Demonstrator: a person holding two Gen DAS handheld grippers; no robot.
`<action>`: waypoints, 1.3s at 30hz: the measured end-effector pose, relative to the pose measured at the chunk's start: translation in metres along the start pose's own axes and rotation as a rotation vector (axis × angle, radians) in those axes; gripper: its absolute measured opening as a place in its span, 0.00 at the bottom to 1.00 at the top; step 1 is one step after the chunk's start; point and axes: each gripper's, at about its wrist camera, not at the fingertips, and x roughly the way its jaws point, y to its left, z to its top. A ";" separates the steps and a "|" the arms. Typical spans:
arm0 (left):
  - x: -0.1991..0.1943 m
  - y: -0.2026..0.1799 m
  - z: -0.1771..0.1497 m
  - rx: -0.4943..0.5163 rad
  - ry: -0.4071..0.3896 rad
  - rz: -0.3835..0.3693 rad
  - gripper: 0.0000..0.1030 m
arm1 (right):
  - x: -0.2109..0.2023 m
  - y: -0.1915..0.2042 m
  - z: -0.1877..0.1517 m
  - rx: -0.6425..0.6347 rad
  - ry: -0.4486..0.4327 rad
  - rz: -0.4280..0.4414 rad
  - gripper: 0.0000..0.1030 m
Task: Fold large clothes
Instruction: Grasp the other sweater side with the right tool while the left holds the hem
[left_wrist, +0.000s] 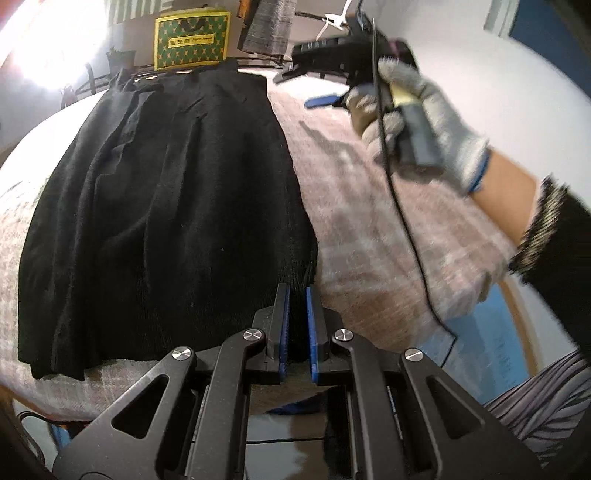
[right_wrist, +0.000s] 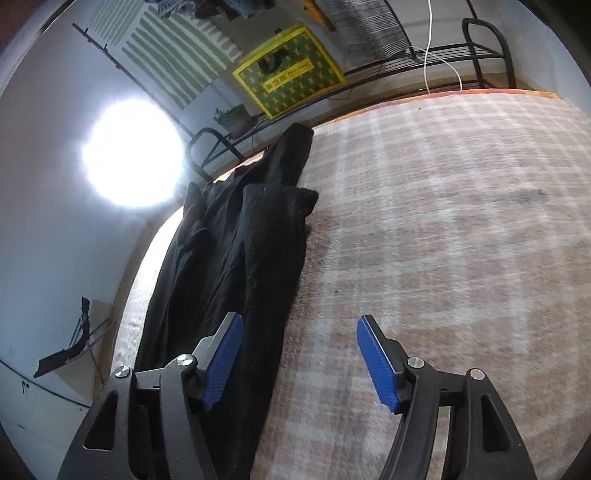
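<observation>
Black garment (left_wrist: 166, 206) matt fuzzy knit; checked blanket (right_wrist: 443, 229) rough woolly; glove (left_wrist: 436, 122) grey knit

- A pale pink-and-beige checked cloth (right_wrist: 443, 221) is covering the round work surface.
- A black wire rack (right_wrist: 424, 62) is standing along the far edge.
- A yellow-bordered green patterned bag (right_wrist: 291, 70) is leaning at the rack, near a small potted plant (right_wrist: 231, 116).
- A green-striped hanging (right_wrist: 166, 44) is showing on the white wall (right_wrist: 55, 258).
- A bright light (right_wrist: 133, 151) is glaring at the left.
</observation>
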 end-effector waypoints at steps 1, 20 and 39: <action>-0.005 0.003 0.002 -0.022 -0.010 -0.017 0.06 | 0.002 -0.001 0.001 0.002 0.001 0.001 0.66; -0.016 0.016 0.001 -0.091 -0.014 -0.066 0.06 | 0.066 0.002 0.050 0.072 -0.024 0.024 0.58; -0.014 0.031 0.003 -0.139 -0.013 -0.141 0.06 | 0.083 0.042 0.063 -0.097 0.057 -0.127 0.08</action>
